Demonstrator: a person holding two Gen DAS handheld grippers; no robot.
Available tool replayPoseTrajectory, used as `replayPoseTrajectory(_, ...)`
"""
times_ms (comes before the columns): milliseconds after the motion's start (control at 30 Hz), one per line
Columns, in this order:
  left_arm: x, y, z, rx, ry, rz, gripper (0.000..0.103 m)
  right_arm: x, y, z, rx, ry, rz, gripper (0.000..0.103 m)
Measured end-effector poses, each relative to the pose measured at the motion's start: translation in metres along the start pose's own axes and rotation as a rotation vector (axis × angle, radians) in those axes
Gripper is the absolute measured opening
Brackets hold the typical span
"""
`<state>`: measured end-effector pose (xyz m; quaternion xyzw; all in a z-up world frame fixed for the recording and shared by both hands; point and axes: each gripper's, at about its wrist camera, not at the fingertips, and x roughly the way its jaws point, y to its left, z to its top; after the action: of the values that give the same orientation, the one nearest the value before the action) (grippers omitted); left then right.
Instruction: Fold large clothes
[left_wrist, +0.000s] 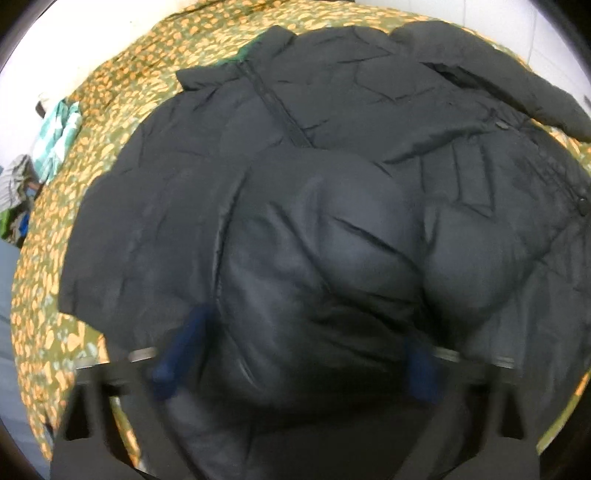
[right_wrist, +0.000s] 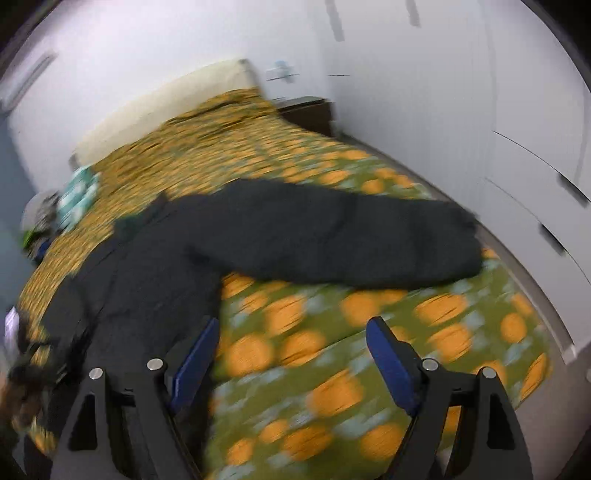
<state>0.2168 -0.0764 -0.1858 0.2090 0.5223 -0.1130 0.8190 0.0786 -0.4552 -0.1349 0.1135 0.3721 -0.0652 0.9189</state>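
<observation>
Between our left gripper (left_wrist: 299, 354) fingers bulges the black padded jacket (left_wrist: 332, 206) – pads apart, blurred, grip unclear. Our right gripper (right_wrist: 291, 336) gapes released over the orange-flowered bedspread (right_wrist: 332, 369); ahead, the jacket's sleeve (right_wrist: 332, 236) stretches rightward, wardrobe (right_wrist: 480, 110) beyond.

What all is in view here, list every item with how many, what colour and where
jacket: one, black, puffy, spread on the bed, one sleeve stretched out sideways
bedspread: one, green with orange blobs, covering the bed
clothes pile: one heap, teal-white and mixed, at the bed's far edge
nightstand: one, dark, beside the bed head
wardrobe doors: white, alongside the bed
left gripper: one, black with blue pads, jaws around a jacket bulge
right gripper: one, same colours, jaws open over the bedspread
</observation>
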Motion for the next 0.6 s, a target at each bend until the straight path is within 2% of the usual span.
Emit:
replayPoseTrajectory(33,-0.003,0.003,-0.002,-0.011,-0.006,0.016,0.032,-0.005,0.013,-0.008,-0.023,-0.008,0.015,0.084)
replayPoseTrajectory(67,-0.009,0.008,-0.004,-0.025,-0.013,0.019,0.030,-0.009,0.026,-0.013,-0.042,-0.013,0.033,0.084)
replayPoseTrajectory(100,-0.023,0.021,-0.007,-0.067,-0.040,-0.015,0.026,-0.016,0.033,-0.018,-0.056,-0.014,0.047,0.084)
replayPoseTrajectory(233,-0.084,0.096,-0.023,-0.256,-0.156,-0.048,0.025,-0.023,0.071,-0.030,-0.119,-0.010,0.094,0.084)
replayPoseTrajectory(333,-0.130,0.178,-0.049,-0.446,-0.231,-0.016,0.025,-0.028,0.089,-0.034,-0.161,-0.012,0.111,0.084)
replayPoseTrajectory(400,-0.149,0.233,-0.075,-0.567,-0.259,0.023,0.025,-0.031,0.094,-0.033,-0.176,-0.011,0.118,0.084)
replayPoseTrajectory(467,-0.159,0.284,-0.102,-0.682,-0.263,0.095,0.025,-0.033,0.102,-0.032,-0.180,-0.011,0.141,0.084)
replayPoseTrajectory(600,-0.151,0.363,-0.163,-0.878,-0.209,0.224,0.026,-0.039,0.115,-0.033,-0.206,-0.004,0.162,0.084)
